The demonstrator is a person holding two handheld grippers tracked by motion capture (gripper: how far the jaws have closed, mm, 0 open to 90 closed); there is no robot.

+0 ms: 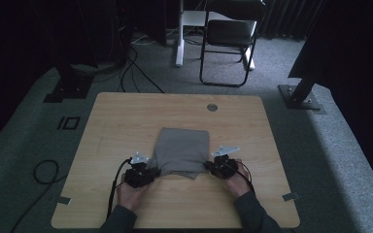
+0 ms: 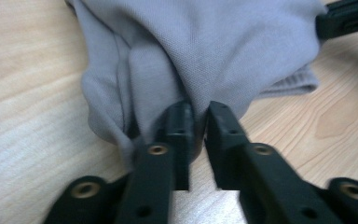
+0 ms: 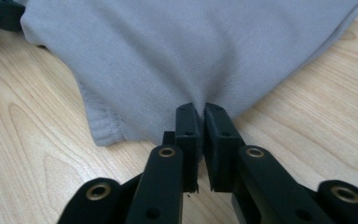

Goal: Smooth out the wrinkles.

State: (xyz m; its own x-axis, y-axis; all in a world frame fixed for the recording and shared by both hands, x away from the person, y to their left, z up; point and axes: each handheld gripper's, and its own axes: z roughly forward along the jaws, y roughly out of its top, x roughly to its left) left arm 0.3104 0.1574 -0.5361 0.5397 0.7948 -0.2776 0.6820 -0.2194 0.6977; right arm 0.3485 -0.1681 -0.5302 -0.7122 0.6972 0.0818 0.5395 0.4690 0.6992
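A folded grey cloth [image 1: 182, 148] lies in the middle of the wooden table [image 1: 126, 121], nearer the front. My left gripper [image 1: 151, 171] pinches the cloth's near left corner. In the left gripper view a bunched fold of cloth [image 2: 205, 51] runs down between the jaws of the left gripper [image 2: 200, 109], which stand a narrow gap apart on it. My right gripper [image 1: 209, 166] pinches the near right corner. In the right gripper view the cloth [image 3: 191, 51] is drawn into the tightly closed tips of the right gripper [image 3: 201, 108].
A round grommet hole [image 1: 212, 107] sits near the table's far edge. A folding chair [image 1: 230, 39] and a white desk leg [image 1: 179, 34] stand on the carpet beyond. Cables [image 1: 43, 172] lie on the floor at the left.
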